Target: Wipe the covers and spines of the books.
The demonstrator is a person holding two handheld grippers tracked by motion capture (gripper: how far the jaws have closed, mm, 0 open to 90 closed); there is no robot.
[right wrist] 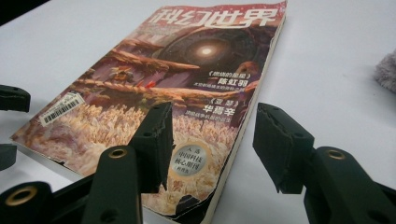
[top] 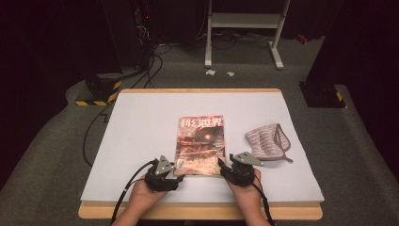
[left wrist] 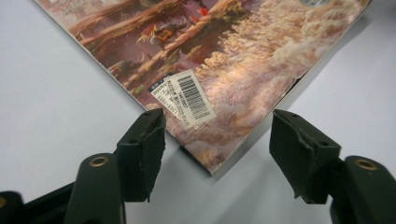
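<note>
Table (top: pixel 141 122), magazine (top: pixel 200 143) flat at its centre, pouch (top: pixel 267 141) beside the magazine; left gripper (left wrist: pixel 217 140) and right gripper (right wrist: pixel 212 149), each gaping and empty, straddle the magazine's near corners, where cover alone may be pinched and torn.

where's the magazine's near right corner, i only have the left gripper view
Observer: In the right gripper view that corner of the magazine sits between the right hand-held gripper's open jaws, nothing pressing on it.
Operator: anything else on the table
Observer: Yes, in the high view a striped fabric pouch lies right of the magazine, apart from it.
Operator: which way is the cover facing
Observer: The title runs along the far edge, so it reads upright from the person's side of the table.
</note>
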